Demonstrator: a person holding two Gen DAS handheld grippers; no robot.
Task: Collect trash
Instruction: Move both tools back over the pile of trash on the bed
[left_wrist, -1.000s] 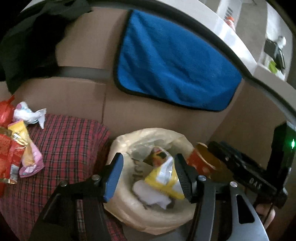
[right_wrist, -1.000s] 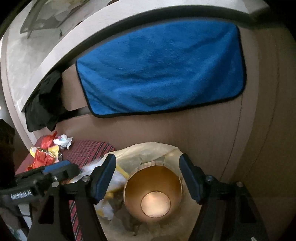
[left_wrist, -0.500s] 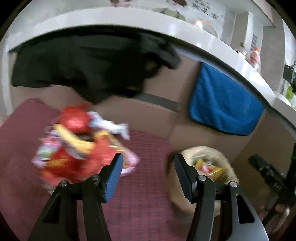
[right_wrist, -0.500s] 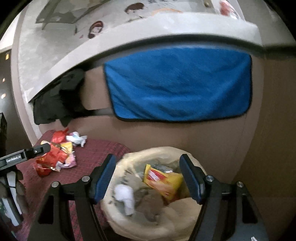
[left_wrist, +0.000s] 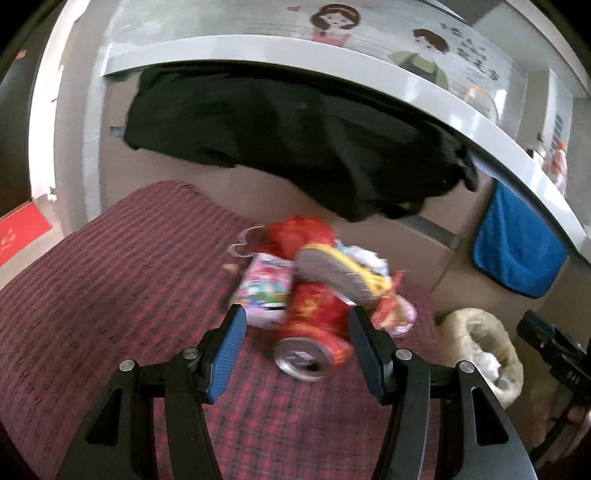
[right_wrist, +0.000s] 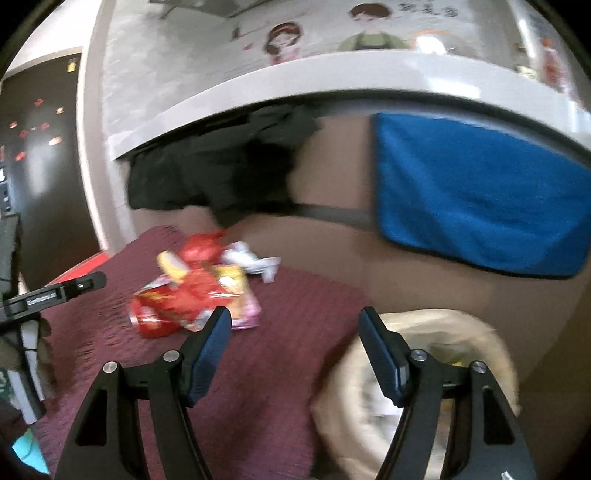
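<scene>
My left gripper (left_wrist: 293, 345) has its 2 fingers spread wide and empty, and the red can (left_wrist: 314, 328) lies on its side on the plaid cloth (left_wrist: 110, 295) right between them, silver top toward me, touching neither pad. Behind it the wrapper pile (left_wrist: 314, 258) crowds against the can. My right gripper (right_wrist: 295, 347) is also spread and empty, over the cloth's edge, with the trash bag (right_wrist: 461, 332) behind its right finger.

Bare plaid cloth (left_wrist: 92, 295) ahead, red can (left_wrist: 314, 332) between open fingers (left_wrist: 227, 350)
</scene>
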